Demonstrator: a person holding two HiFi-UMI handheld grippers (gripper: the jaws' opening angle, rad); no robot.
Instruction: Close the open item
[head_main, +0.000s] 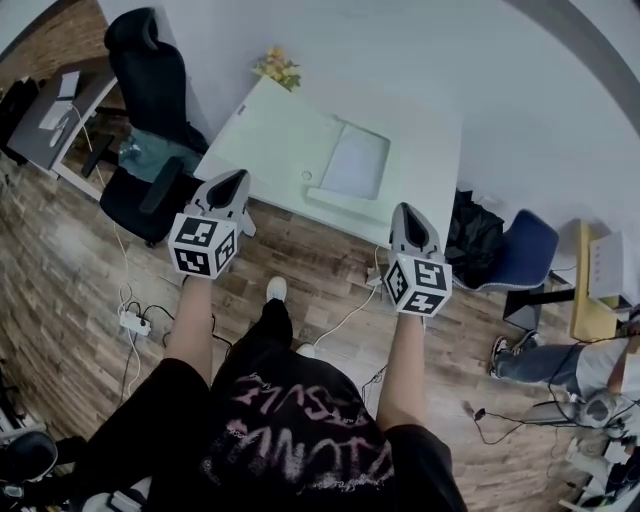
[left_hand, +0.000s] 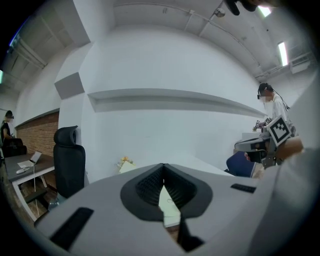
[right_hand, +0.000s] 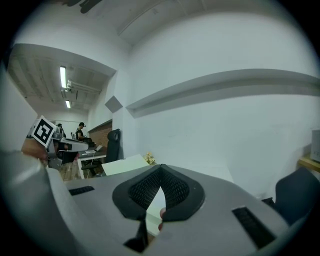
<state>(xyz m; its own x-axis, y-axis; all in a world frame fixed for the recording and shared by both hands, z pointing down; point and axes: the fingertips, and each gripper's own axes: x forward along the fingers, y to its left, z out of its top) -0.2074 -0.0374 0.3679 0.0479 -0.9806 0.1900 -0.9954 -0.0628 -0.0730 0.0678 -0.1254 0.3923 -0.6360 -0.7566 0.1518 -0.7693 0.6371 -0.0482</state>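
Over the wooden floor, just short of the table's near edge, the left gripper (head_main: 230, 184) is held out level with its two jaws closed tip to tip. Nothing is between them. A thin wedge of pale tabletop shows through the gap below the meeting tips in the left gripper view. The right gripper (head_main: 410, 214) is beside it and well apart from it. Its two jaws also meet at the tips and hold nothing. Each gripper carries one marker cube, making two in all: one (head_main: 203, 246) behind the left jaws and one (head_main: 417, 285) behind the right. Neither gripper touches the table.

One white table (head_main: 265, 130) stands ahead. On it lies the single open item (head_main: 355, 162), a pale, flat, laptop-like thing. It lies about midway along the table, nearer the near edge, and its opened panel faces up. One small round object (head_main: 307, 175) lies just beside it on the left. One bunch of yellow flowers (head_main: 278, 68) is at the table's far left corner.

One black office chair (head_main: 150, 95) stands off the table's left edge. One black bag (head_main: 472, 240) and one blue chair (head_main: 527, 250) stand past its right edge. One power strip (head_main: 133, 322) lies on the floor to the left of the person's legs.
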